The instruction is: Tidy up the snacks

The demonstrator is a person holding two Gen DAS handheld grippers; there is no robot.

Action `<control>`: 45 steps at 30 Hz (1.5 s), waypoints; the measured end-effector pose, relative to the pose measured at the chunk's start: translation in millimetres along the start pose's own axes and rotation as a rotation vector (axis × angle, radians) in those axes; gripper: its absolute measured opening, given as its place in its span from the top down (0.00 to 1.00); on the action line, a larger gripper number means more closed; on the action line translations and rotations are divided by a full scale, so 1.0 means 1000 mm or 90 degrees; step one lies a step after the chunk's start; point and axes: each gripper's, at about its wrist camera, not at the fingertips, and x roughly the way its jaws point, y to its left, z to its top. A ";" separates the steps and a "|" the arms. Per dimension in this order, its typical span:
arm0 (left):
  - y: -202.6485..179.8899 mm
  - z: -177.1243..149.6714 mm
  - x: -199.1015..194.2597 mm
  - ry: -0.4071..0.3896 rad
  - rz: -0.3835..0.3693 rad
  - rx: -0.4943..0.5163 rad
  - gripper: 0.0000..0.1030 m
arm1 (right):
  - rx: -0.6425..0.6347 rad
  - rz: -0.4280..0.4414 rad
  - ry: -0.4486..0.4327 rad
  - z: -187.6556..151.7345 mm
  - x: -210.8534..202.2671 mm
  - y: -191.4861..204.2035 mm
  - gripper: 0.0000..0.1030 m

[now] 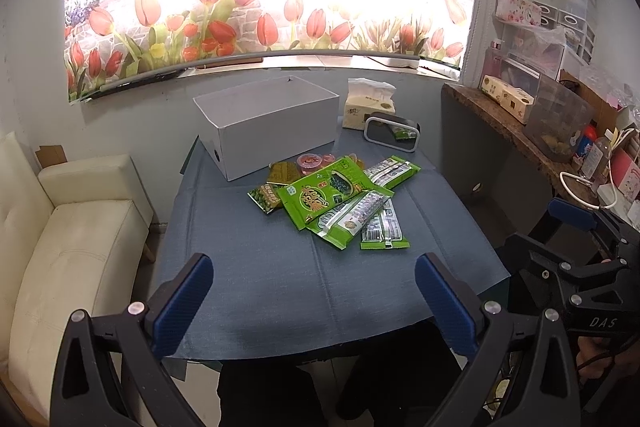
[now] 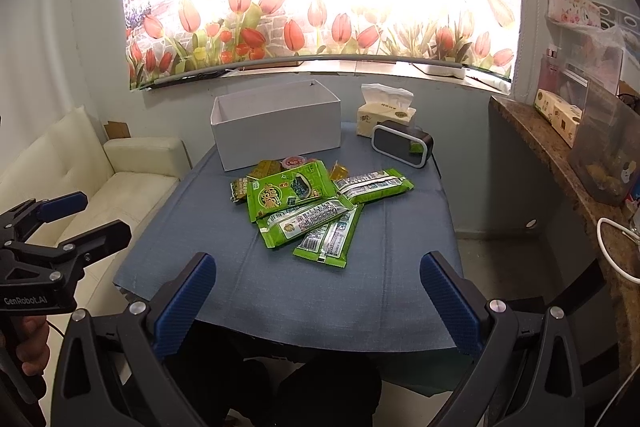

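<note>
A heap of green snack packets [image 1: 336,201] [image 2: 300,205] lies mid-table on the blue cloth, with small pink jelly cups [image 1: 310,161] [image 2: 294,161] and a gold packet [image 1: 282,173] at its far side. Behind the heap stands an open white box [image 1: 266,131] [image 2: 276,127], with nothing visible inside. My left gripper [image 1: 314,291] hovers open over the table's near edge, nothing between its fingers. My right gripper [image 2: 318,287] is likewise open and holds nothing, short of the heap. Each gripper shows at the other view's edge [image 1: 560,227] [image 2: 72,217].
A tissue pack [image 1: 368,103] [image 2: 386,111] and a black clock [image 1: 392,131] [image 2: 402,143] stand at the table's far right. A cream sofa [image 1: 76,231] sits left. A cluttered wooden counter [image 1: 532,147] [image 2: 560,163] runs along the right. A tulip blind hangs behind.
</note>
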 end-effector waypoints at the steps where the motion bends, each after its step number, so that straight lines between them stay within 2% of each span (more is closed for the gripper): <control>1: 0.000 0.000 0.000 0.000 -0.001 0.000 0.00 | 0.000 0.000 0.000 0.000 0.000 0.000 0.00; 45: 0.007 -0.002 -0.004 -0.012 -0.017 -0.005 0.00 | -0.002 -0.006 0.007 0.000 0.000 0.001 0.00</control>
